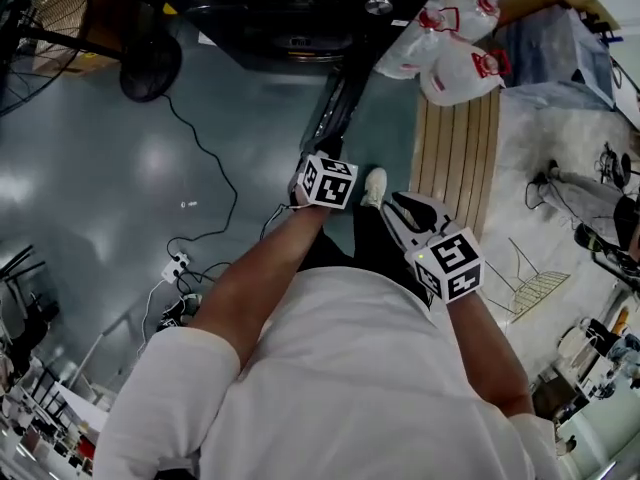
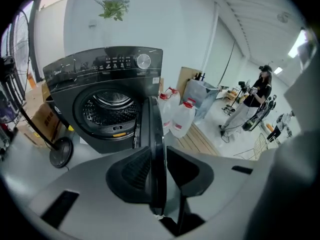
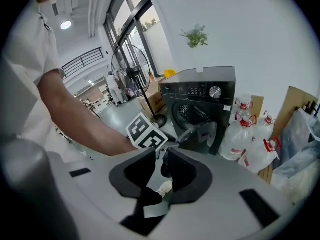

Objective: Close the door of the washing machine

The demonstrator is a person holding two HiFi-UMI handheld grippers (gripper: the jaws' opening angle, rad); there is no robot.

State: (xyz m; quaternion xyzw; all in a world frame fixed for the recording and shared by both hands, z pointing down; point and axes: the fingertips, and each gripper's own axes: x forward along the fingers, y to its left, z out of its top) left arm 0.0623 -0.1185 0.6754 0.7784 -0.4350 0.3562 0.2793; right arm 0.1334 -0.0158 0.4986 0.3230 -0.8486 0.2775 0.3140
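Grey glossy floor [image 1: 120, 168] fills most of the head view, with a black cable [image 1: 215, 183] trailing across it and a standing fan [image 1: 150, 63] at the upper left. At the top sits the dark front-loading washing machine [image 1: 300, 8]. Its door [image 1: 335, 108] is swung wide open and reaches out toward the person, leaving the drum bare. Just right of the machine stand clear water jugs [image 1: 455, 63] with red caps, beside a strip of wooden slats [image 1: 460, 148].

The left gripper [image 2: 159, 156] is at the door's outer end. In the left gripper view the door shows edge-on between the fingers [image 2: 132, 171], which are drawn in on either side of its rim (the dark pads sit right against it, with barely any space showing).

The right gripper [image 3: 160, 154] hangs lower and to the right in the head view, apart from the door and pointing down and forward. Its fingers [image 3: 187, 176] stand a narrow way apart and grip nothing. Through the gap only a white shoe [image 1: 374, 186] and a dark trouser leg show, on the floor below.
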